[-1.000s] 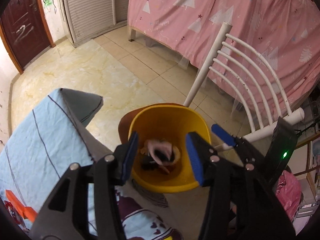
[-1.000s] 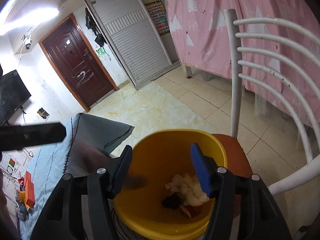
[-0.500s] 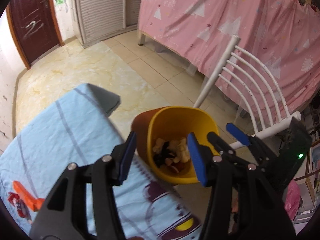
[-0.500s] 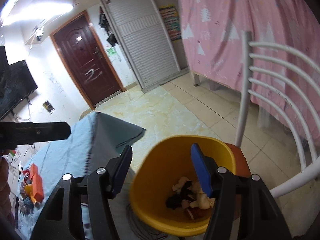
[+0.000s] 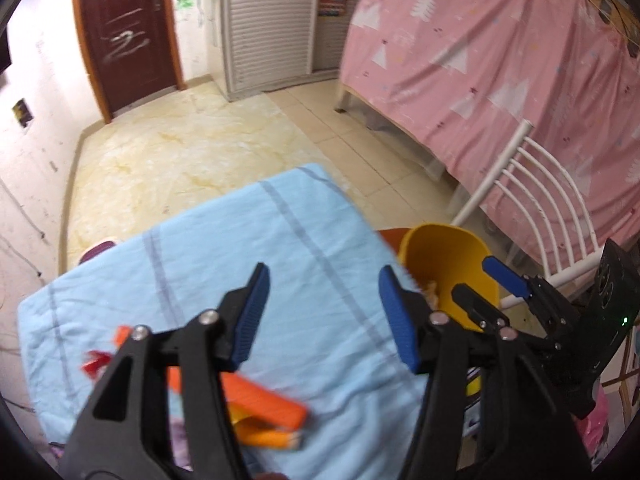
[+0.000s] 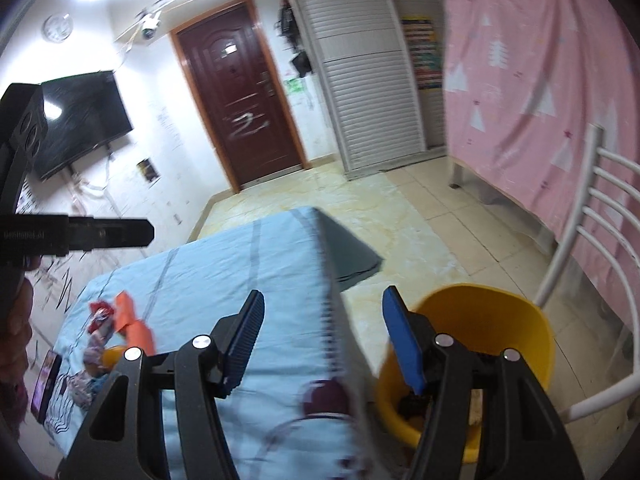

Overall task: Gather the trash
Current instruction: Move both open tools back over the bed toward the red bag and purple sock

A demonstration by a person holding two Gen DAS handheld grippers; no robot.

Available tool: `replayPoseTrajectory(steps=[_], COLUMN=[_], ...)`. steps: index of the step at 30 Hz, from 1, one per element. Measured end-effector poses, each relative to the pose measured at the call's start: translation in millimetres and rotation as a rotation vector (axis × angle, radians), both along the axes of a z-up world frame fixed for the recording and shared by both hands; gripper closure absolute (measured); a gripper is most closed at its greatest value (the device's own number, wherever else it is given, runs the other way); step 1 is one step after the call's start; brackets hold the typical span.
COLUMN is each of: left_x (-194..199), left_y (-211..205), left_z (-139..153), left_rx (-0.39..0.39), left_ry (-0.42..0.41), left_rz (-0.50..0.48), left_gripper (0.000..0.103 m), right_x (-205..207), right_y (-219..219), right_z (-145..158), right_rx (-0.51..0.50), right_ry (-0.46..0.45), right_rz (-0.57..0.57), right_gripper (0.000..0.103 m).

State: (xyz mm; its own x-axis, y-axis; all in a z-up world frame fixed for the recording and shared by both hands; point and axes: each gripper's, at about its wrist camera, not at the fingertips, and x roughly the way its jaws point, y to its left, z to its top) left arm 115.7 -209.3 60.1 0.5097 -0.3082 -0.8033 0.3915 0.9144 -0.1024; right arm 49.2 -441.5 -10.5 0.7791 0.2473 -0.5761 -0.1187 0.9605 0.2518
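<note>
**A:** Now that both views have swung off the yellow bin (image 5: 448,264) and back over the blue-covered table (image 5: 248,264), you look done with that drop. A second ago your left gripper (image 5: 324,312) hung right over the bin's mouth; its jaws have just been opening further, and nothing sits between them.

**B:** And my right one?

**A:** Your right gripper (image 6: 322,342) is spread apart and empty too, unchanged in width. I'd judge you are heading for the next piece, so both tools are free for it.

**B:** Where is the trash, then?

**A:** Some is already in the bin, which stands on the brown seat of the white chair (image 5: 536,208), just beside the table's corner. More clutter lies on the cloth: an orange piece (image 5: 256,396) under your left gripper, and a red crumpled scrap (image 6: 100,314) near it.

**B:** Anything you can't read?

**A:** Plenty. Both frames are smeared by motion, so I can't name the orange piece or the scrap. Your right gripper's finger covers most of the bin's contents, and the table's near edge is cut off. A dark phone-like slab (image 6: 46,384) sits at the left edge, half out of frame.
</note>
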Motion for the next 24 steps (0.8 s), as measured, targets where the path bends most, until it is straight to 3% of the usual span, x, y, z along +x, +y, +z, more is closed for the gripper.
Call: replayPoseTrajectory(steps=[12,24], left_x=[0,-2], left_y=[136,206], left_z=[0,-37], left_rx=[0.010,-0.024], left_ry=[-0.006,0.069], left_rz=[0.168,0.244], left_gripper=[0.044,0.044], right_x=[-3,-8], right_y=[128,210], right_z=[12,3], right_rx=[-0.050,-0.096], right_ry=[0.005,0.058], right_rz=[0.245,0.407], right_gripper=[0.048,0.048])
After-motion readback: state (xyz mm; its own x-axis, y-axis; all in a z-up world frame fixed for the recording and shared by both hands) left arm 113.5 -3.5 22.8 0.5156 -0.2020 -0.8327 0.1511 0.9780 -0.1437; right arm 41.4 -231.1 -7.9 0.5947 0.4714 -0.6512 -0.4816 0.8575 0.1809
